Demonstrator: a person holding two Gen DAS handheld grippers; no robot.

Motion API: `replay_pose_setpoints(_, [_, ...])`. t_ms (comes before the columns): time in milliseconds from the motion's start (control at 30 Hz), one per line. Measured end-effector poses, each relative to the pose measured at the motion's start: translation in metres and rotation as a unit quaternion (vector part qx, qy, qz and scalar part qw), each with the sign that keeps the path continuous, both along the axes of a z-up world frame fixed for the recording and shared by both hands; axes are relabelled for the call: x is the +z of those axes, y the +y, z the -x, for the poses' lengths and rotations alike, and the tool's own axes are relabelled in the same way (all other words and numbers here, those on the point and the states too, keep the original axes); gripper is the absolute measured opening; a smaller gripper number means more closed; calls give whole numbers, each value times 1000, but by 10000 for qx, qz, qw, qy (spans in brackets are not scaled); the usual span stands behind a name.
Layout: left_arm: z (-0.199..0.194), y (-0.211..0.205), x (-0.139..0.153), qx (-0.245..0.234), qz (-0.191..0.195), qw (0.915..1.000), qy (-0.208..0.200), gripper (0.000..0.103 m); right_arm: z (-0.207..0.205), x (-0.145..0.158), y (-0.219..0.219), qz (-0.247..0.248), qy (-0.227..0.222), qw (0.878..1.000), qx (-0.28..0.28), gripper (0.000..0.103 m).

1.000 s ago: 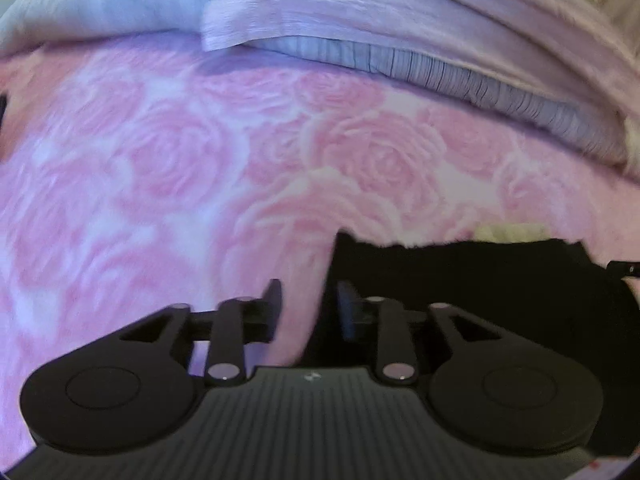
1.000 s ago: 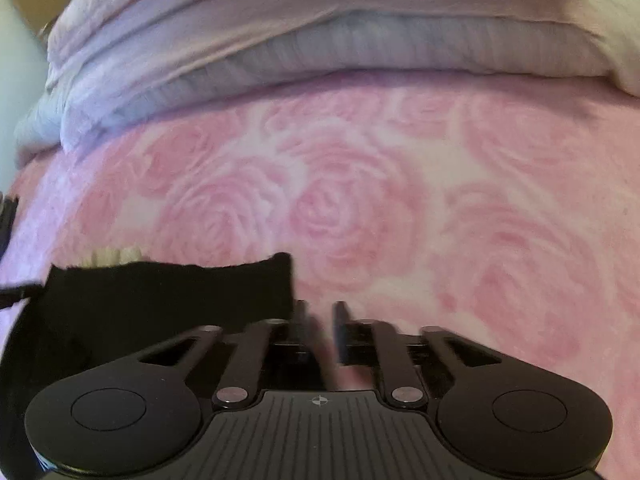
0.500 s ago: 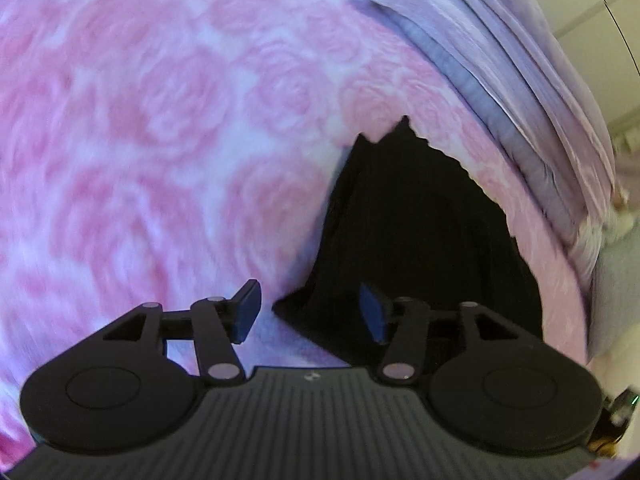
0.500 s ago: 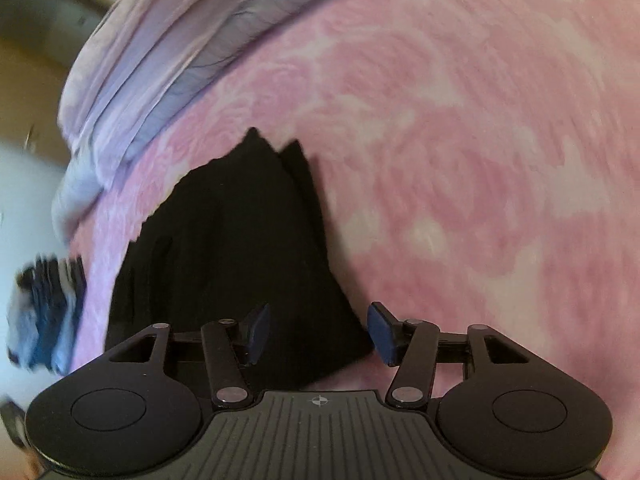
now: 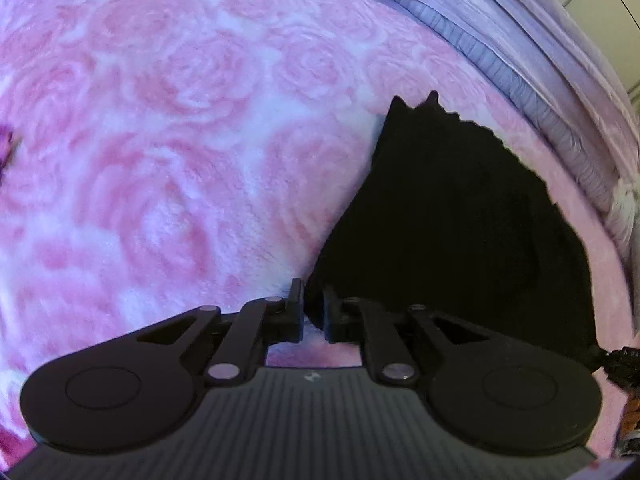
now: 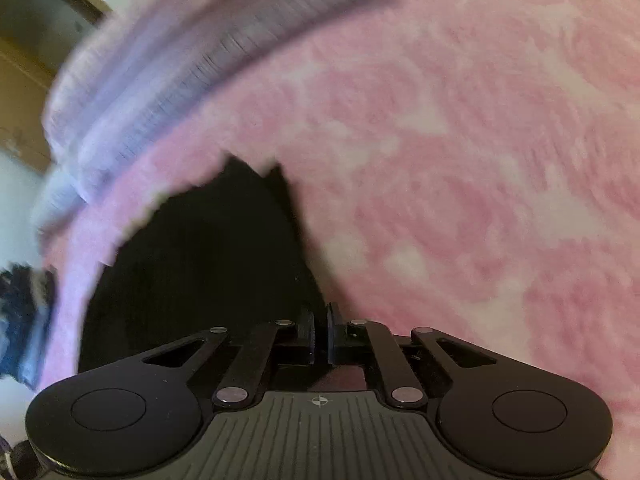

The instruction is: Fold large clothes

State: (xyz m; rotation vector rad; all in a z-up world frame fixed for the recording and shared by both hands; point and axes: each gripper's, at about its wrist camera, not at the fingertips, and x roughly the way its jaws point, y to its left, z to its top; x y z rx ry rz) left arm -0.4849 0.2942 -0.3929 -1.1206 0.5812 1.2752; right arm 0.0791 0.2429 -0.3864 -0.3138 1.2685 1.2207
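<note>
The black garment [image 5: 460, 220] lies flat on the pink rose-patterned blanket [image 5: 160, 160], folded into a compact shape with a jagged far edge. It sits close to the blanket's far edge, where a pile of lilac and grey bedding [image 5: 520, 60] runs along the border. The right wrist view shows the same black garment [image 6: 200, 272], blurred, with the bedding [image 6: 180, 60] beyond it.

Left gripper [image 5: 313, 312]: its jaws have just been closing and now stand nearly together. The garment's near left corner is between the fingertips [image 5: 295, 304], which pinch it just above the blanket.

Right gripper [image 6: 320, 336]: its jaws have likewise just been closing and are now almost fully together. They sit at the garment's near right corner, where black cloth meets the pink blanket [image 6: 460, 200]. The cloth appears caught between the fingertips [image 6: 308, 332], though blur and dark-on-dark tones make the contact hard to confirm.

Both grippers point steeply down at the garment's near edge, one at each corner. A dark striped item [image 6: 24, 312] shows at the left border of the right wrist view, beyond the blanket's edge; too blurred to identify.
</note>
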Motion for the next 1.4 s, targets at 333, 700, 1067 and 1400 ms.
replay_pose_setpoints(333, [-28, -9, 54, -614, -179, 9842, 1651, 21, 32, 52, -8, 293, -1480, 9885, 103, 39])
replay_pose_setpoints(700, [-117, 22, 14, -1205, 398, 9678, 2175, 25, 110, 4, 27, 734, -2318, 9554, 1673, 40])
replay_pose_setpoints(1067, [-144, 12, 50, -1370, 529, 9634, 2244, 32, 117, 36, 33, 1172, -2147, 9524, 1822, 42])
replay_pose_setpoints(1400, [-161, -7, 69, -1469, 435, 9657, 2097, 35, 114, 45, 21, 1065, -1938, 9571, 1871, 43])
